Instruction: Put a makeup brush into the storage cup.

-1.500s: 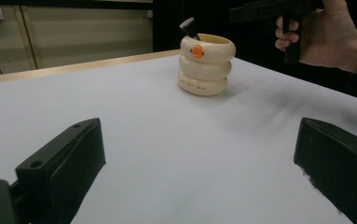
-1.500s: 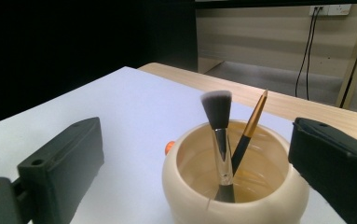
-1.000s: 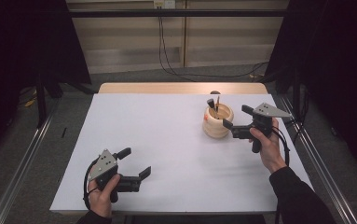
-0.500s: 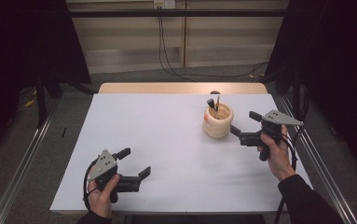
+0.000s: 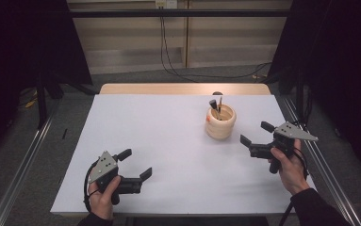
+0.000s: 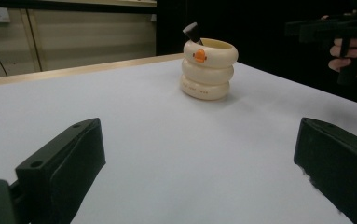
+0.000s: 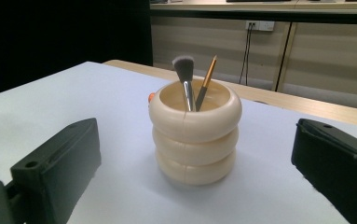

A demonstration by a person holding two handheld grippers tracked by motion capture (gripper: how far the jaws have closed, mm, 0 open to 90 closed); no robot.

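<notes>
Since a second ago, my right gripper (image 5: 254, 137) has backed away rightward from the cream ringed holder (image 5: 220, 123), fingers spread and empty. My left gripper (image 5: 134, 164) waits open near the desk's (image 5: 168, 136) near-left edge; the holder stands far right, holding a makeup brush (image 7: 184, 79) and a thin brush (image 7: 207, 77).

white table (image 5: 168, 141), cream ringed holder (image 5: 220, 123) upright
</notes>
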